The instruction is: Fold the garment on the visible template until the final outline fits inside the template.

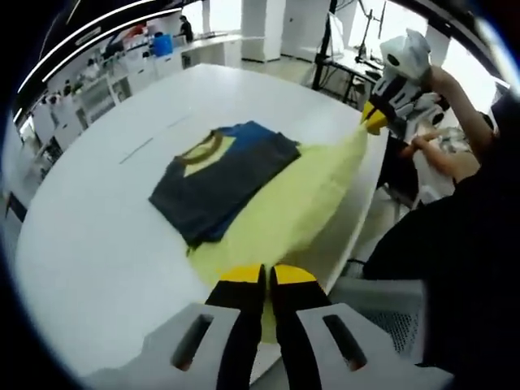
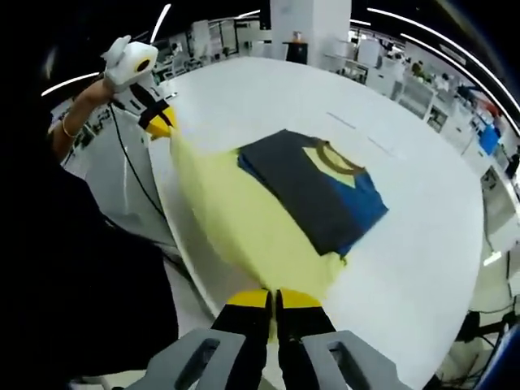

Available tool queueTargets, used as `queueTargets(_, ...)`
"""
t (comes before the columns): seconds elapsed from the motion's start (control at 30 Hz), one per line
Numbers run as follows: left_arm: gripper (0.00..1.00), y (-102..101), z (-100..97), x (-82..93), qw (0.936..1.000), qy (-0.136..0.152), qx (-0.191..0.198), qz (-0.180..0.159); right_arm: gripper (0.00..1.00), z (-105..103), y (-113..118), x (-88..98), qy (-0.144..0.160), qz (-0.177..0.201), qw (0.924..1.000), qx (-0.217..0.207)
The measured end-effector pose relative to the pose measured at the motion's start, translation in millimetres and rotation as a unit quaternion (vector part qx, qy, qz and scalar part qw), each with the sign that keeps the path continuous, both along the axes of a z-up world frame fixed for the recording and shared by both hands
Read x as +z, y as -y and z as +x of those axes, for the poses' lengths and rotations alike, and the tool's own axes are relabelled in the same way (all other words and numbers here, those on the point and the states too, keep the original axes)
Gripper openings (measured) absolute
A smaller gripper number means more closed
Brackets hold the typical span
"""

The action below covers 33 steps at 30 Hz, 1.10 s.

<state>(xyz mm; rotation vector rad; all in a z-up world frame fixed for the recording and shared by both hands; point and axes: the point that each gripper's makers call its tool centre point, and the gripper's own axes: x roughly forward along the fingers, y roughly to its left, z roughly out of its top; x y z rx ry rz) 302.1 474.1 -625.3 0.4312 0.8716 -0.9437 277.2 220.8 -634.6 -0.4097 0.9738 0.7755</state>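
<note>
A folded garment, dark grey and blue with a yellow collar, lies on a pale yellow template sheet on the white table. The sheet's near edge hangs past the table's rim, held up at its two corners. In the left gripper view my left gripper is shut on one corner and my right gripper pinches the other at the upper right. In the right gripper view my right gripper is shut on the sheet, and my left gripper grips the corner at the upper left.
A person in dark clothes stands against the table's near edge. A thin line mark runs on the table beyond the garment. Benches and shelves stand far behind.
</note>
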Motion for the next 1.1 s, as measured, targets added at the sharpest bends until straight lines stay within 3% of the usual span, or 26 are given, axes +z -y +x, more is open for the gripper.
queueTargets(0.33, 0.01, 2.3, 29.5, -1.8, 0.9996, 0.027, 0.003, 0.012, 0.0, 30.9, 1.9, -3.1, 0.022, -0.009, 0.9997, -0.005)
queueTargets(0.63, 0.01, 3.8, 58.8, 8.0, 0.9983, 0.056, 0.015, -0.002, 0.0, 63.4, 6.0, 3.4, 0.065, -0.027, 0.9971, -0.029)
queueTargets(0.73, 0.01, 4.1, 70.9, 13.7, 0.9962, 0.086, 0.013, 0.003, 0.0, 70.8, 6.0, 8.7, 0.076, -0.024, 0.9962, -0.036)
queueTargets(1.1, 0.01, 10.9, 105.8, 29.1, 0.9901, 0.139, 0.018, 0.006, 0.0, 104.5, 10.5, 21.7, 0.131, -0.051, 0.989, -0.045)
